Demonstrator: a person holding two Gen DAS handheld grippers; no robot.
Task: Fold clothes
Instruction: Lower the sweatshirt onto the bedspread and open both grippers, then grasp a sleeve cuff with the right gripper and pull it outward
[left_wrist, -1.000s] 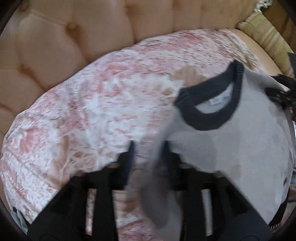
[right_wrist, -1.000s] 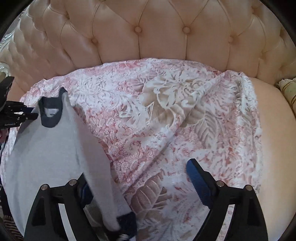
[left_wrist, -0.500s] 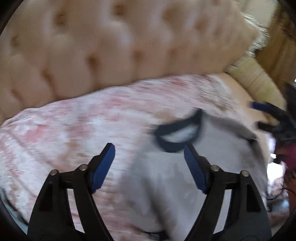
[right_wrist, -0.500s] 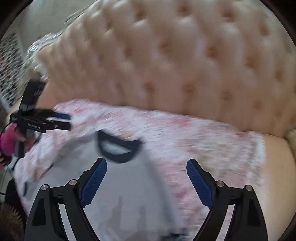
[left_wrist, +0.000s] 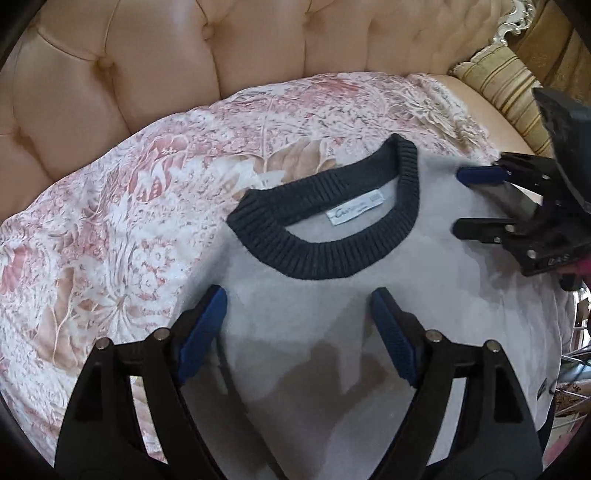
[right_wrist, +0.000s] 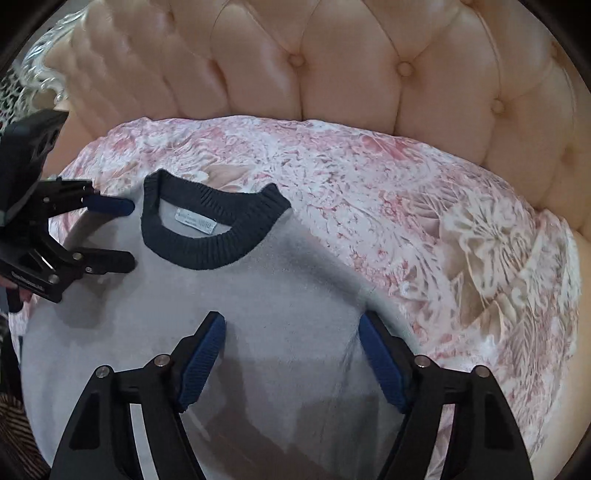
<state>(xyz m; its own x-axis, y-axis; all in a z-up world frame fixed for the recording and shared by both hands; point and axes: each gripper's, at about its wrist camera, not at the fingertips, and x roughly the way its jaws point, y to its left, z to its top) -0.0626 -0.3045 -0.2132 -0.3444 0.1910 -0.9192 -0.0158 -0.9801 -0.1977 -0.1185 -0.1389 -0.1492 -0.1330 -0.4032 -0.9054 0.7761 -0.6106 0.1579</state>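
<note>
Laying out: gray sweater spread front-up on the floral bedspread, nothing folded yet by the look of it
Headboard: tufted cream headboard runs along the bedspread's far edge
Bedspread: pink and white, covers the bed; bare cream strip at its right edge in the right wrist view
Sweater place: near edge of the bedspread, toward its left side as the right wrist view shows it; dark ribbed collar points to the headboard, white label faces up inside the neck
Sweater state: body mostly flat; sleeves not clearly in view, hem out of frame
Left gripper: released, jaws have just been opening, wide apart over the chest below the collar, no cloth pinched between the blue pads
Right gripper: released too, jaws have just been closing a little, wide gap remains, hanging over the sweater's body near its right side edge, nothing gripped
Step in hand: likely picking grasp points for the first fold
Doing it well: take one layer set at each shoulder or side edge, pinch cloth fully between pads, not just fuzz
Doing it well 2: keep both grips level so the fold line runs straight, collar centred
Risk: soft knit may bunch or drag the bedspread along; smooth before folding
</note>
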